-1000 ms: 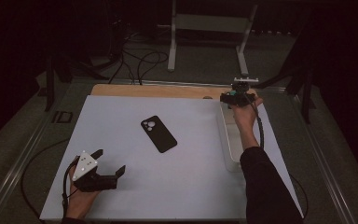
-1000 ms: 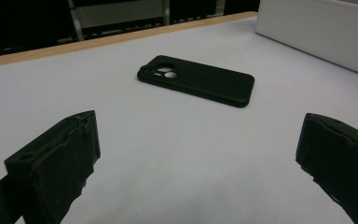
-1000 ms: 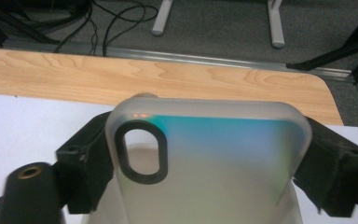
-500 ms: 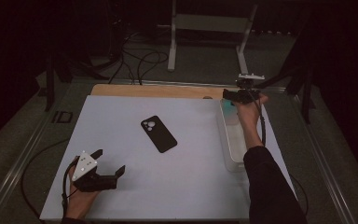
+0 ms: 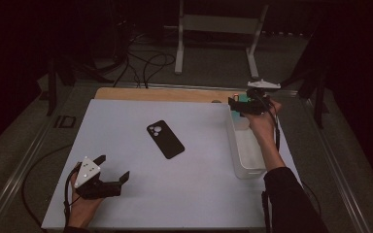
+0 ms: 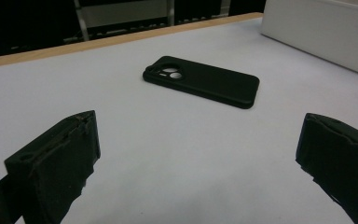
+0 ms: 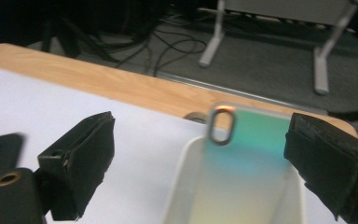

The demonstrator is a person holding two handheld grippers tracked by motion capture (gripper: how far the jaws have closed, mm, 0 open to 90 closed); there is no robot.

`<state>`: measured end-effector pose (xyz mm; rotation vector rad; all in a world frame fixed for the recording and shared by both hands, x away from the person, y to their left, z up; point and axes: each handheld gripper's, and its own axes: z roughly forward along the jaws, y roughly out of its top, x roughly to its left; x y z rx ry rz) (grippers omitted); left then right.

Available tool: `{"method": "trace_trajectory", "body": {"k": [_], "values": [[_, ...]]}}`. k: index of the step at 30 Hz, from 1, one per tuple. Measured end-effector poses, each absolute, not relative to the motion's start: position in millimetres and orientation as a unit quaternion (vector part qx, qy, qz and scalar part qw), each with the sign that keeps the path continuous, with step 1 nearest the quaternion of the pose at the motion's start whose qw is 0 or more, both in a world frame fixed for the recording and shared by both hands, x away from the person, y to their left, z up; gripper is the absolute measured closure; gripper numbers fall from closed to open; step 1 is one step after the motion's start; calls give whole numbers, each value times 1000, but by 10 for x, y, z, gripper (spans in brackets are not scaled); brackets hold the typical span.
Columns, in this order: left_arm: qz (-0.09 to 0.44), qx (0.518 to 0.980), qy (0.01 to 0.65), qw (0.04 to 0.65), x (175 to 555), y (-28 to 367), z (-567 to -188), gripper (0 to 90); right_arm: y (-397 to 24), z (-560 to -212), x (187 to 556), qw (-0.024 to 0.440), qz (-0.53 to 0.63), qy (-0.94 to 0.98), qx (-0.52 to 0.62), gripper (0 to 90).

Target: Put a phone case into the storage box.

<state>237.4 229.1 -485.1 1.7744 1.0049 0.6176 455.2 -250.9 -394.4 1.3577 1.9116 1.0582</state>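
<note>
A black phone case [image 5: 165, 139] [image 6: 205, 81] lies flat in the middle of the white table, camera cutout toward the far side. My left gripper [image 5: 112, 167] [image 6: 196, 140] rests near the front left corner, open and empty, pointing at that case. My right gripper [image 5: 235, 103] [image 7: 203, 140] hovers over the far end of a white bin [image 5: 245, 167] [image 7: 182, 177]. Its jaws have just been opening and stand wide. An iridescent clear case [image 5: 243, 99] [image 7: 242, 154] leans in the bin beyond them, touching neither pad.
The bin's white wall [image 6: 321, 28] runs along the table's right side. A wooden strip [image 5: 160, 93] edges the table's far side. Beyond it are cables [image 5: 145, 60] and a metal stand [image 5: 218, 29] on the dark floor.
My right gripper has lifted a little at the bin's far end, and the iridescent case now shows below it. The left gripper and the black case have not moved.
</note>
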Motion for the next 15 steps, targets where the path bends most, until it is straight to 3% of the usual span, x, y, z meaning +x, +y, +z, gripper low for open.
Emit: {"method": "trace_trajectory", "body": {"k": [15], "values": [[255, 728, 416, 482, 2377, 2297, -4845, 0, -2364, -3832, 3829, 281, 448, 738, 420, 87]]}}
